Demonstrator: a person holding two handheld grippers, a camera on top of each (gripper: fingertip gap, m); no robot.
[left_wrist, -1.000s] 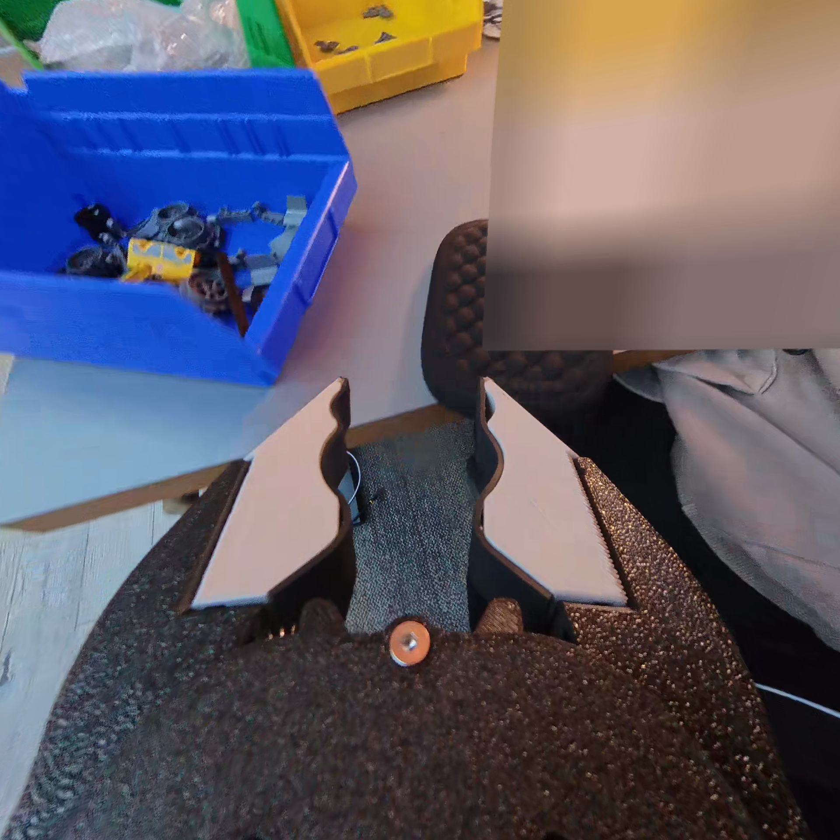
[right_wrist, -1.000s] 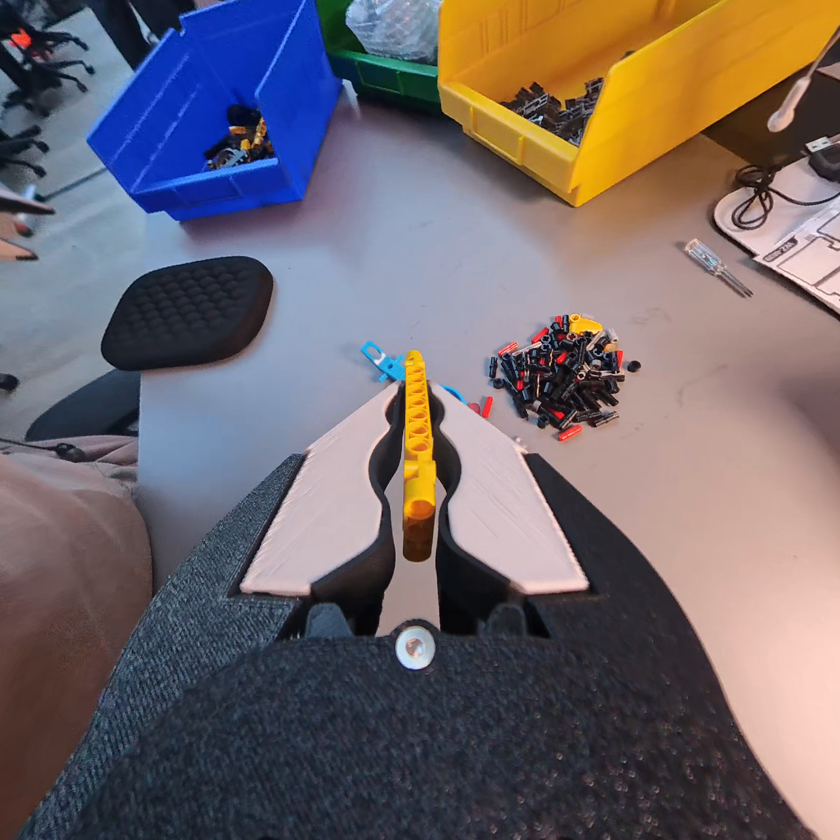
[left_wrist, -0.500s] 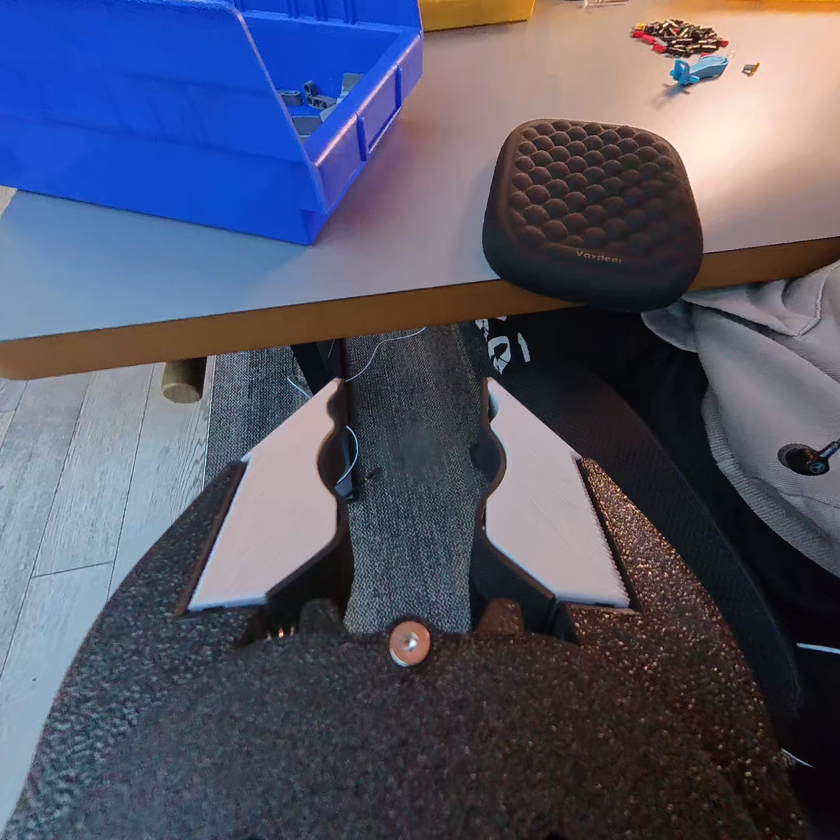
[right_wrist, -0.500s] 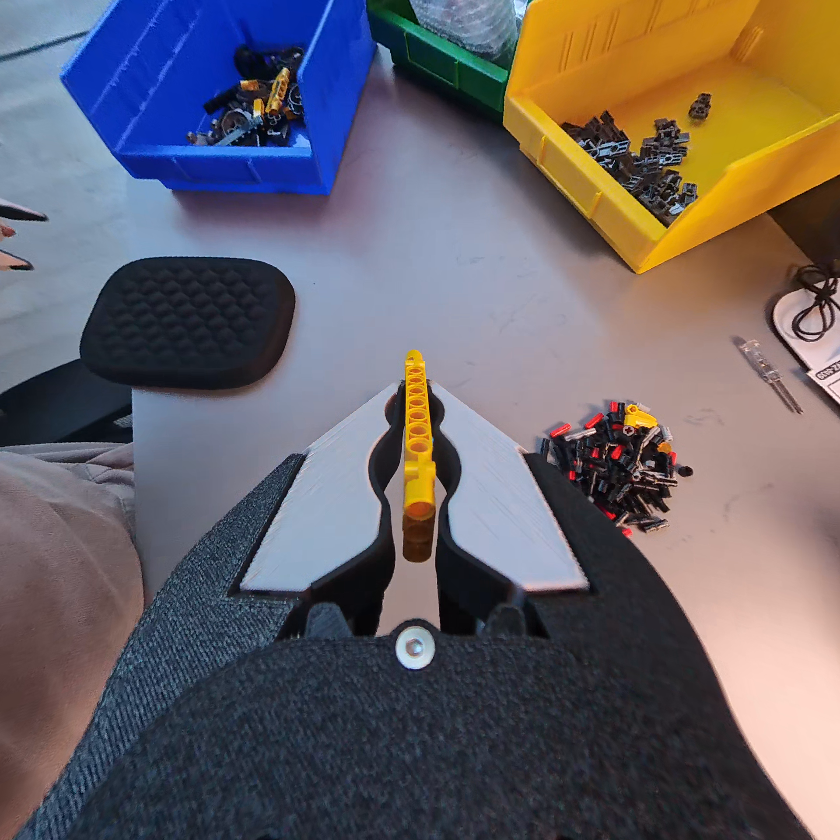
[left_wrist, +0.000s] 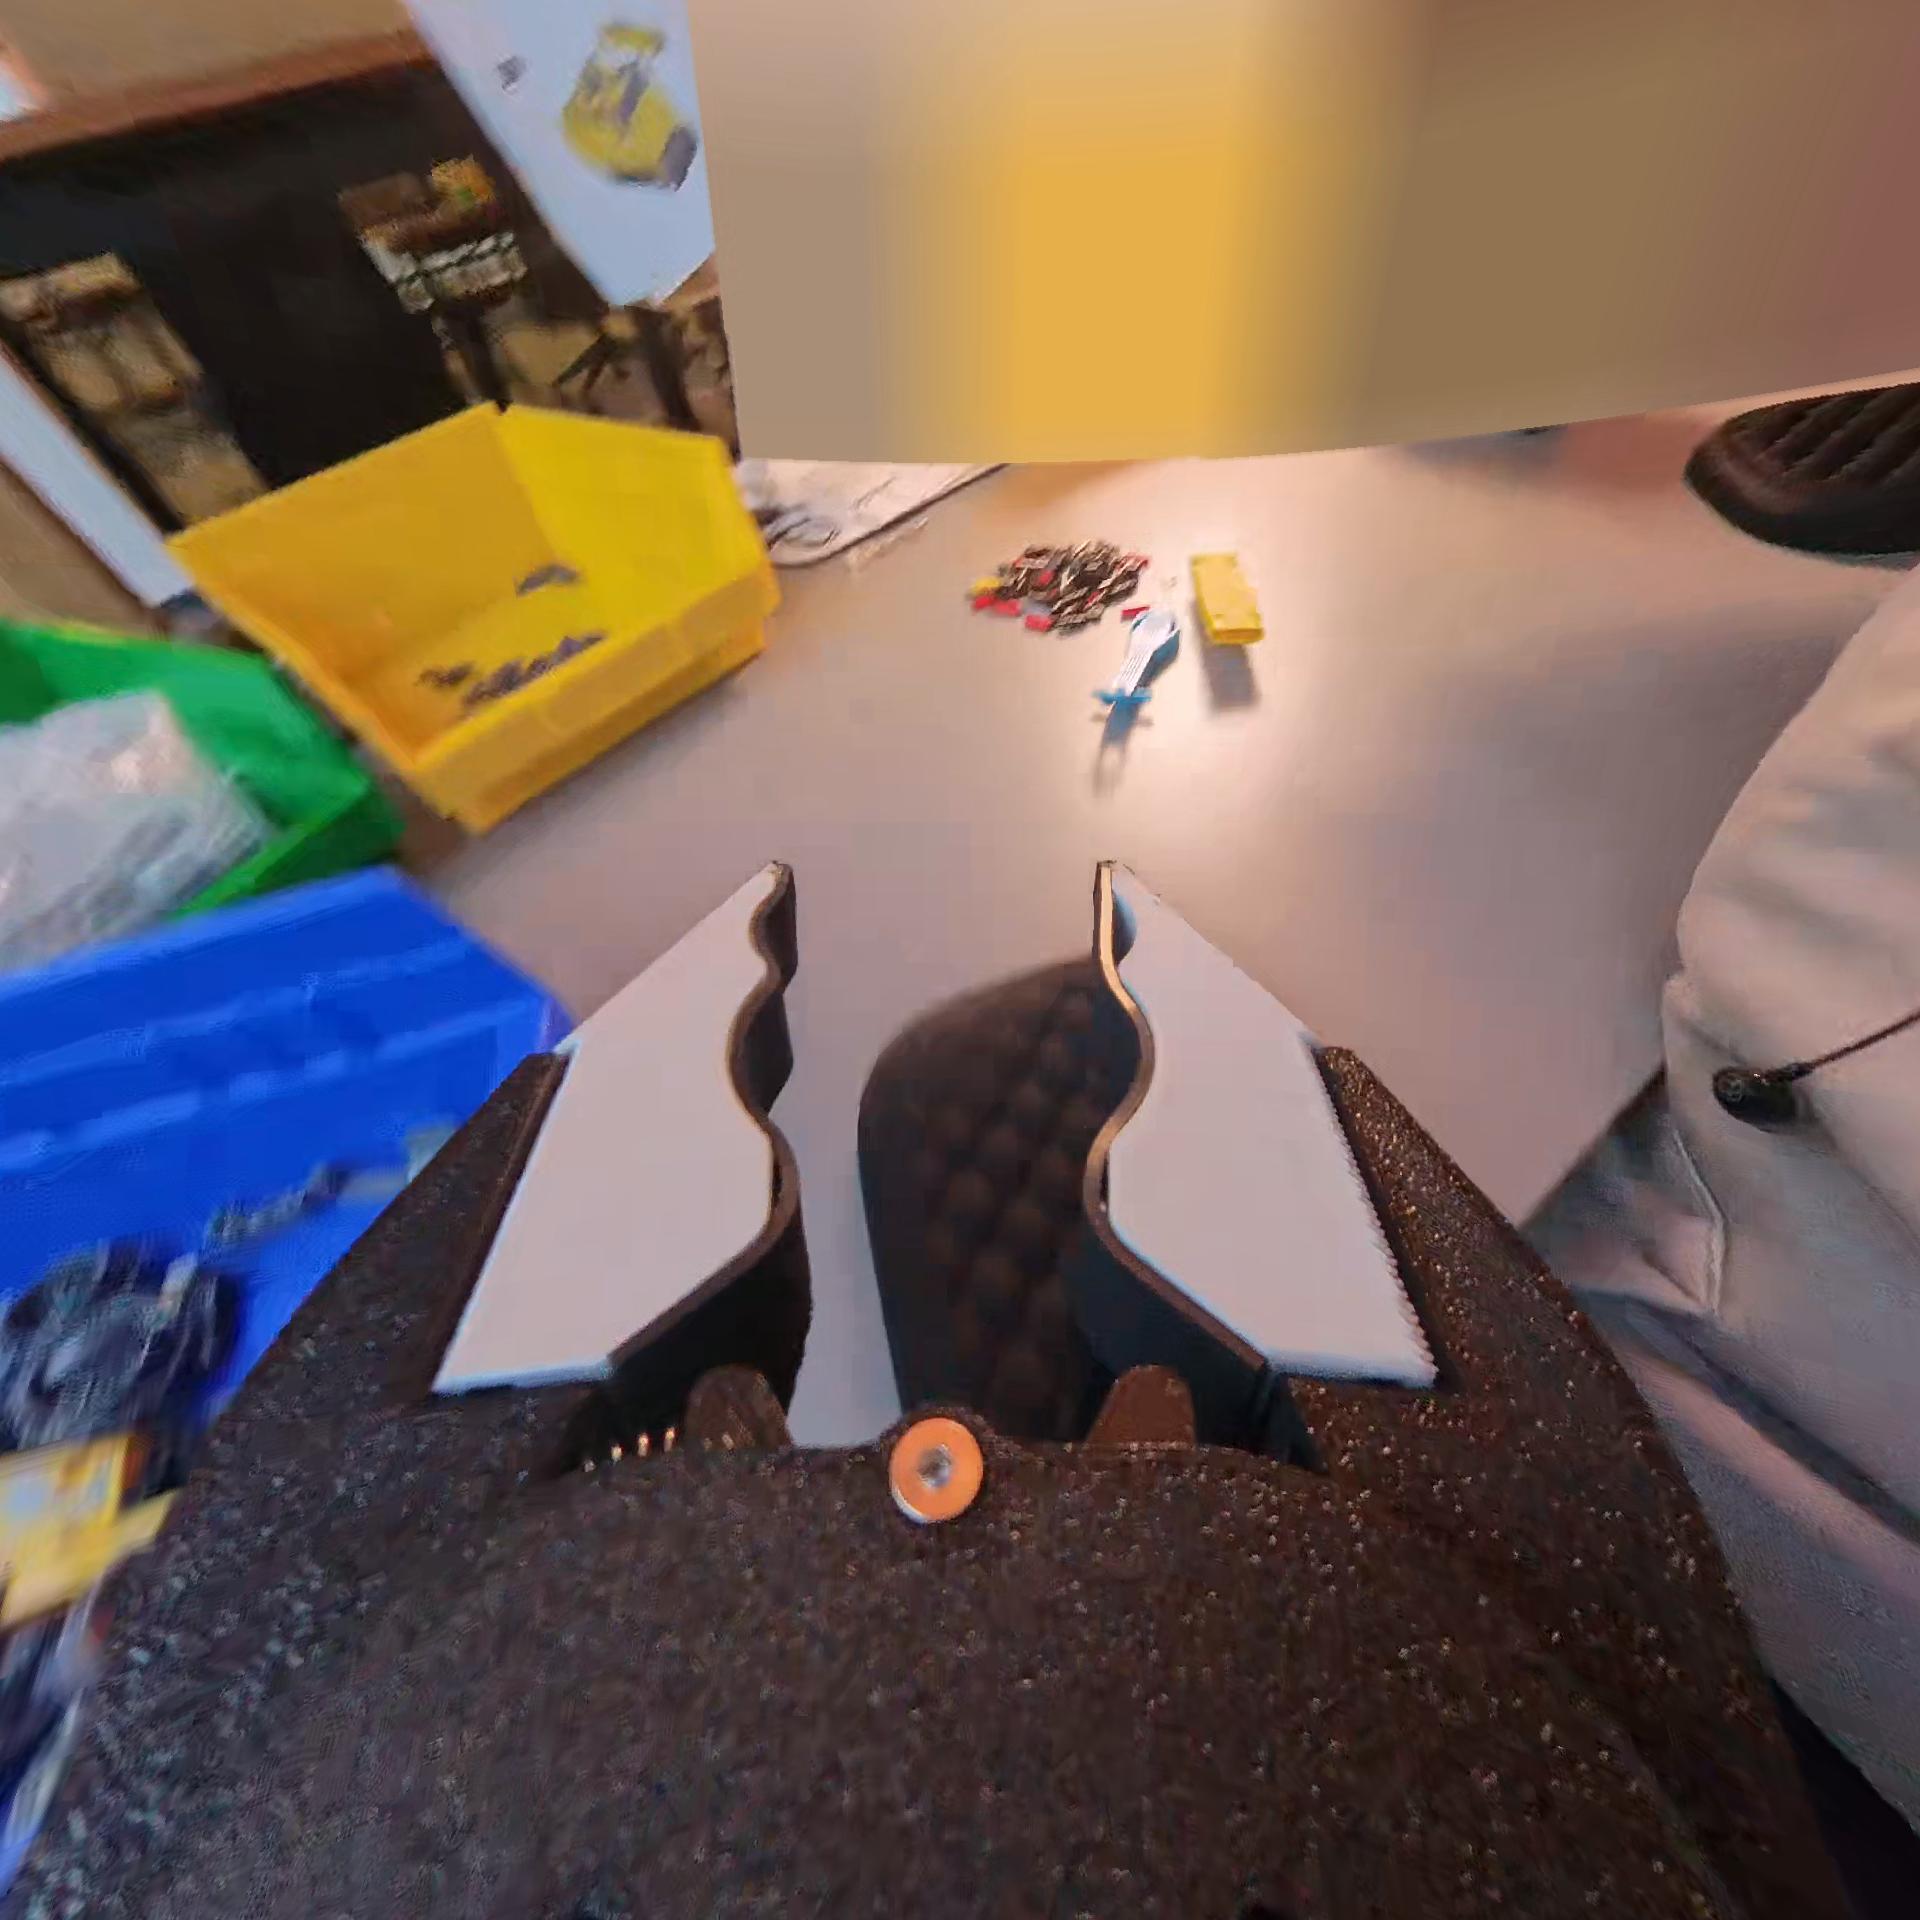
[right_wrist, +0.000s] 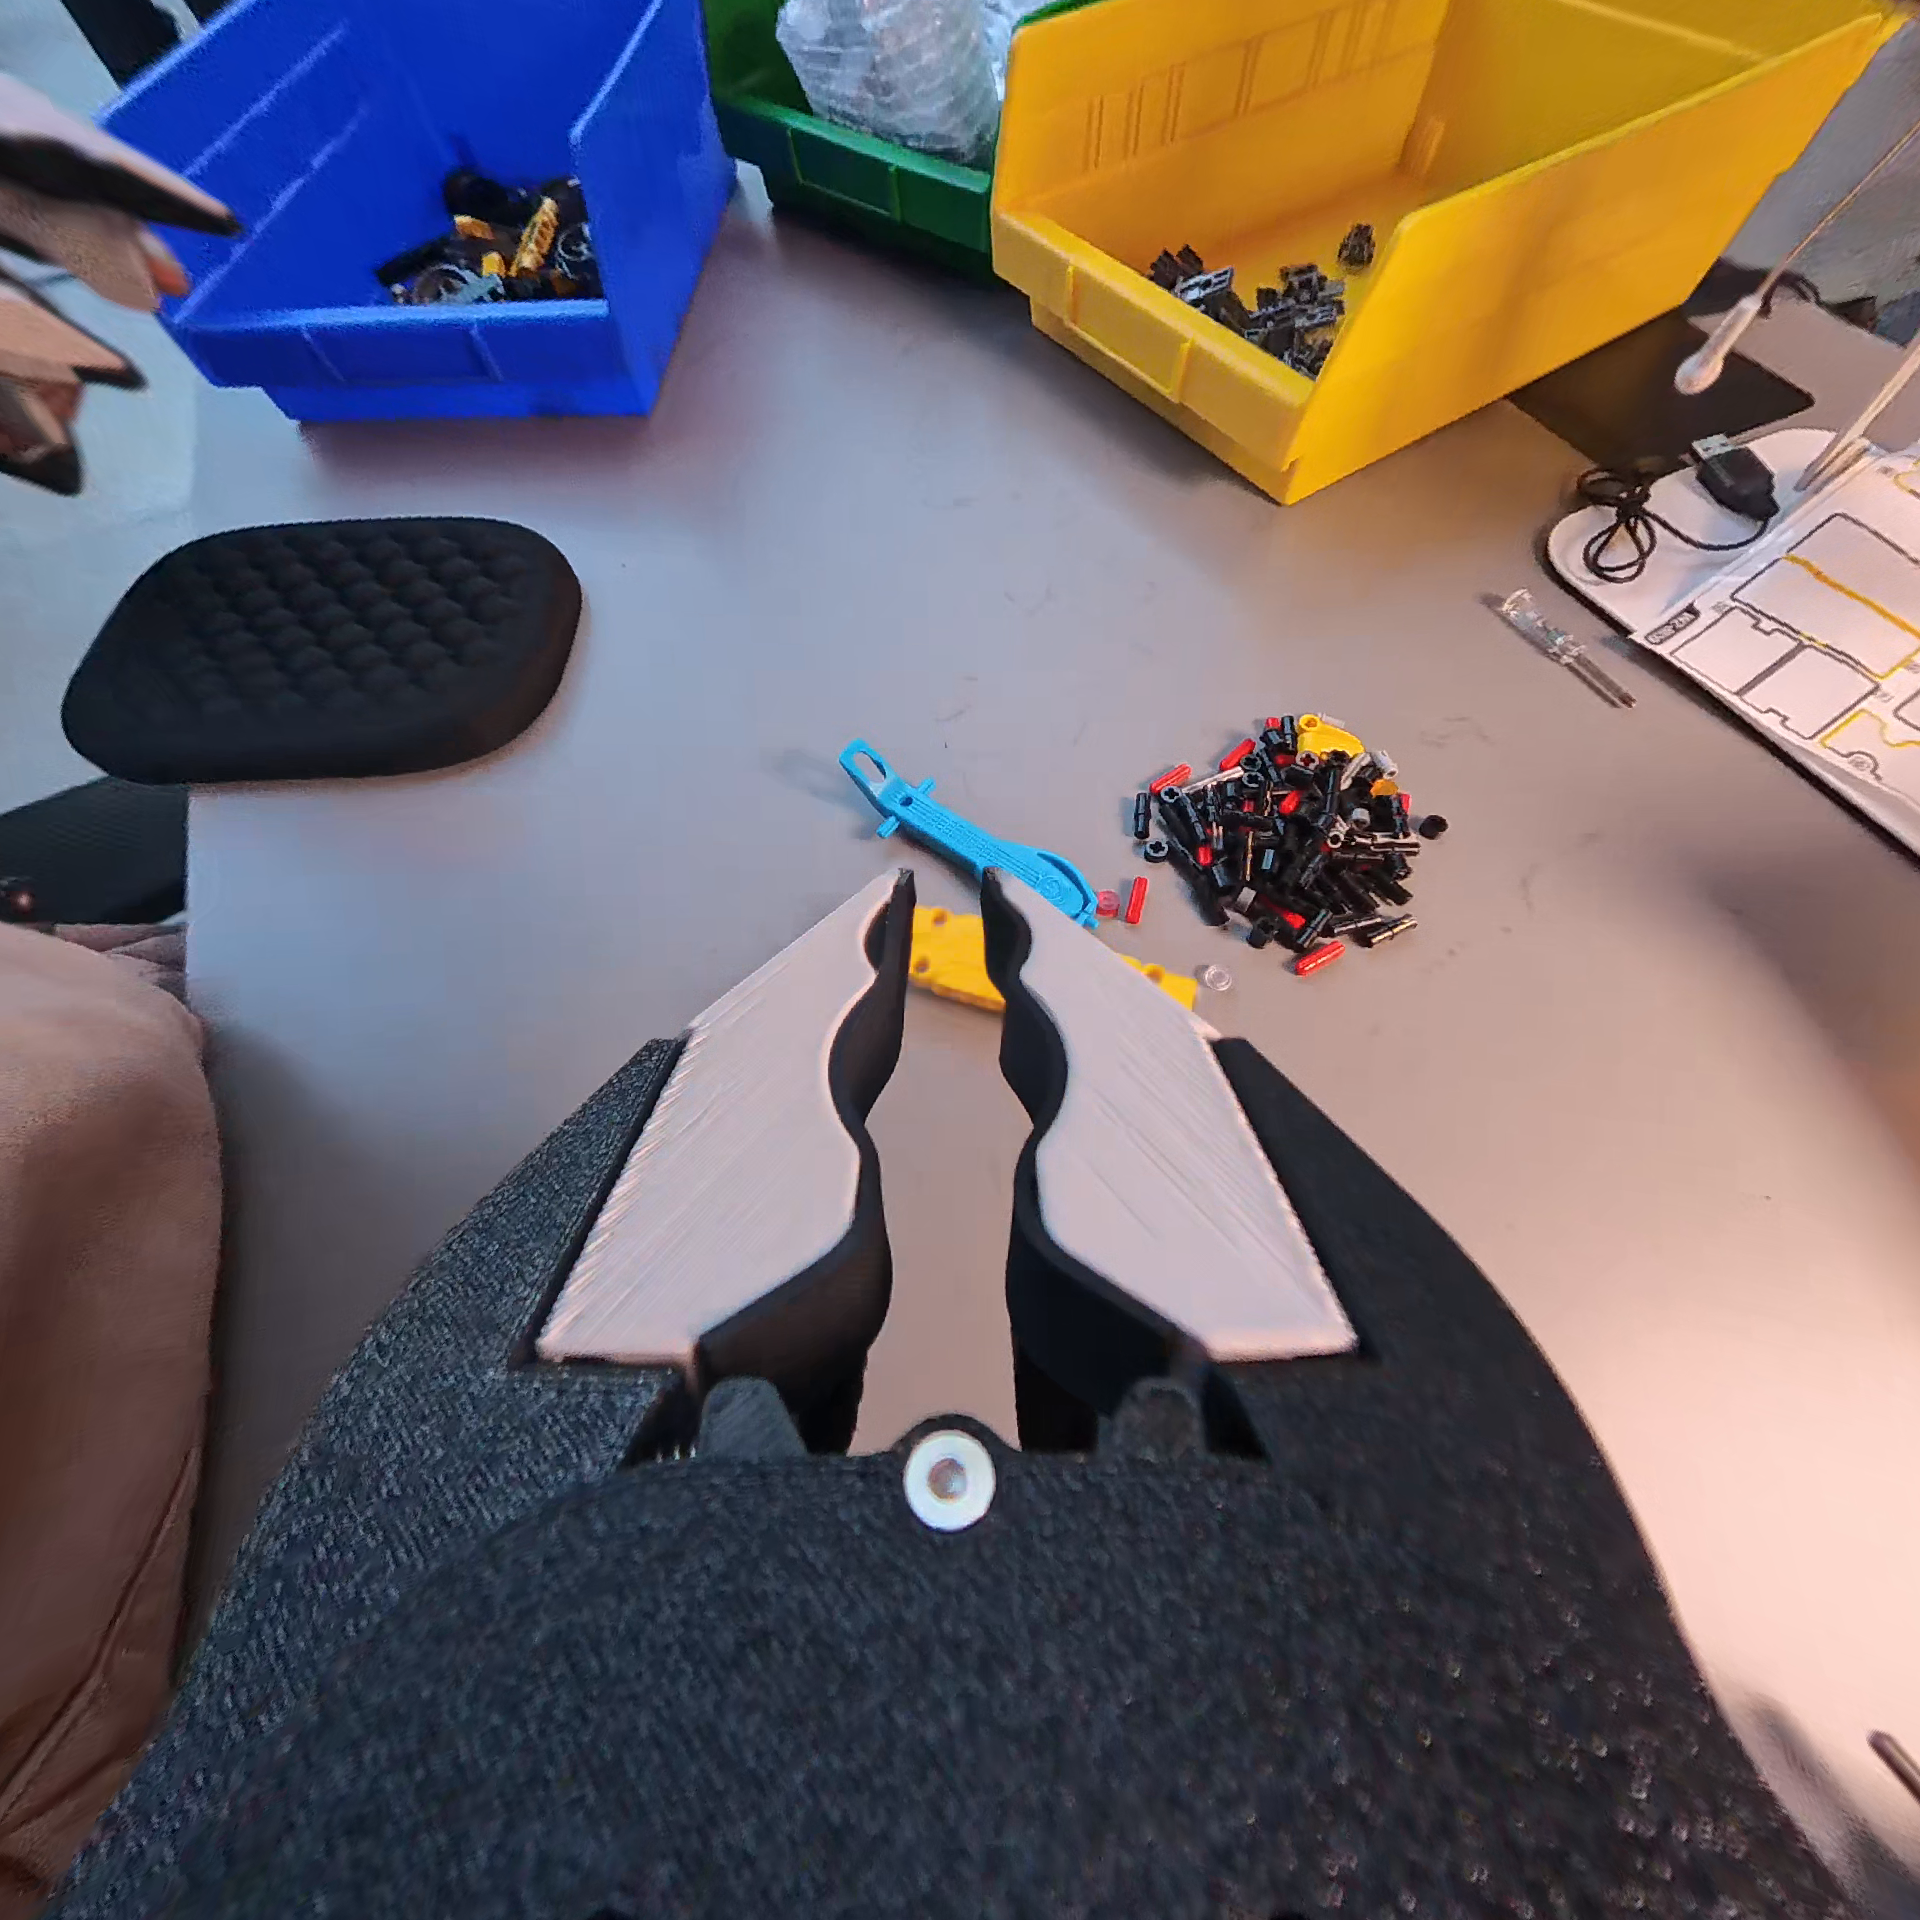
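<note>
Caught the left gripper (left_wrist: 940, 873) with jaws flung wide, gripping nothing, poised right above the black honeycomb pad (left_wrist: 987, 1195). Spotted the blue bin (left_wrist: 229, 1039) just left of the pad, with the green bin (left_wrist: 260, 727) and yellow bin (left_wrist: 468, 603) beyond it.

Over to the right gripper (right_wrist: 943, 888): found its jaws parted only a sliver, pinching nothing. Spied the yellow beam (right_wrist: 940, 951) flat on the grey table (right_wrist: 831, 540), well right of the pad, lying crosswise just past the fingertips (right_wrist: 899, 894), one end tucked behind the right finger. Couldn't tell whether touched or not. Noted the blue tool (right_wrist: 966, 842) just beyond the beam, and farther right of the pad again a heap of black and red pins (right_wrist: 1288, 842). Glimpsed a printed sheet (right_wrist: 1818, 623) at the far right, farthest from the pad.
</note>
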